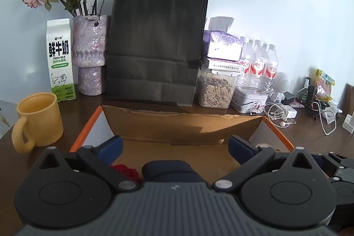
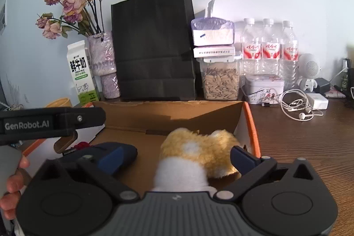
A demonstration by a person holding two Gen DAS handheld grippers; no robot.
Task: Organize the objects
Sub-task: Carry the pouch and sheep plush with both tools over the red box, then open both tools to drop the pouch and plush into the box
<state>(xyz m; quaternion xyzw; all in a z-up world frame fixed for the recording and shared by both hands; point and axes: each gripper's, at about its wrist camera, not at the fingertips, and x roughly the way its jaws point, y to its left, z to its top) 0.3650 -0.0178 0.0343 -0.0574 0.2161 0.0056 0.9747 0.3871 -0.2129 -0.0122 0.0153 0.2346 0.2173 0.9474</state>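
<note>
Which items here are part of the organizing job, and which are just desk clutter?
In play:
cardboard box
plush toy in the box
dark blue item in the box
red item in the box

Lying about:
yellow mug
milk carton
vase
black paper bag
seed jar
water bottles
tin
earphones

The left gripper [image 1: 174, 148] hangs over an open cardboard box [image 1: 183, 123], its blue-tipped jaws spread wide with nothing pressed between them. Just below them in the box lie a dark blue pouch [image 1: 168, 168] and, to its left, something red [image 1: 127, 171]. Left of the gripper stands a yellow mug [image 1: 38, 118]; ahead, a black paper bag [image 1: 157, 45].
</note>
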